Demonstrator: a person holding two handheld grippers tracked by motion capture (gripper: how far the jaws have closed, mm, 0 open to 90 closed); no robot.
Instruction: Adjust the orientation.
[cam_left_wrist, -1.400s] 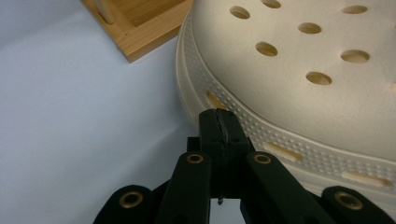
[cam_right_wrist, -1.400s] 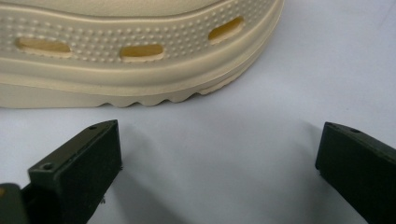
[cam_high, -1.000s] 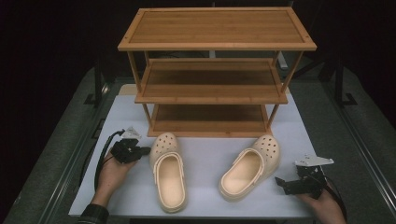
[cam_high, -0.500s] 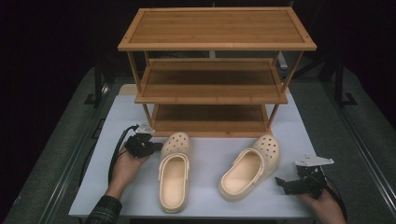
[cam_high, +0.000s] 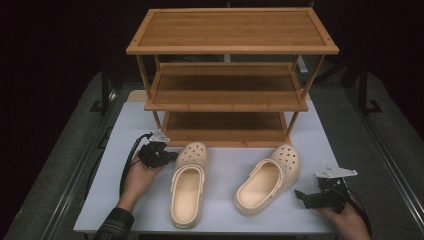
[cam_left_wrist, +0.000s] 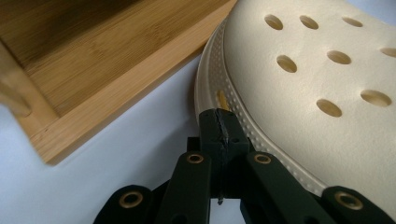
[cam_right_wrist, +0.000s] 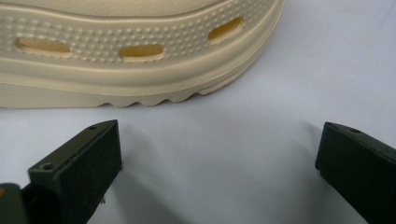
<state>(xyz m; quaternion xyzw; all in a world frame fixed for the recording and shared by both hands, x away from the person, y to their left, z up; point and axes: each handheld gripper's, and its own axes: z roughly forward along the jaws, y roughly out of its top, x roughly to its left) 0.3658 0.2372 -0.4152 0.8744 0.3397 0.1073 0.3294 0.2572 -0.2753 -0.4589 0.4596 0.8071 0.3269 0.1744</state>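
Two cream clogs lie on the white table (cam_high: 122, 132) in front of a wooden three-shelf rack (cam_high: 227, 102). The left clog (cam_high: 187, 187) points its toe at the rack. My left gripper (cam_high: 171, 155) is shut with nothing in it. In the left gripper view its tip (cam_left_wrist: 219, 120) rests against the dotted side rim of that clog (cam_left_wrist: 322, 79), next to the rack's bottom shelf (cam_left_wrist: 107, 60). The right clog (cam_high: 267, 181) lies angled. My right gripper (cam_high: 301, 196) stands open just right of its heel, and the right gripper view has the jaws (cam_right_wrist: 219, 161) wide apart before the clog's sole edge (cam_right_wrist: 140, 70).
The rack's three shelves hold nothing. Bare white table lies between the two clogs and along the front edge. A dark floor and metal rails surround the table. A hand and sleeve (cam_high: 117, 222) come in at the bottom left.
My left gripper has moved right and slightly toward the rack, now against the left clog's toe; that clog's toe has shifted right. The right gripper and right clog have not moved.
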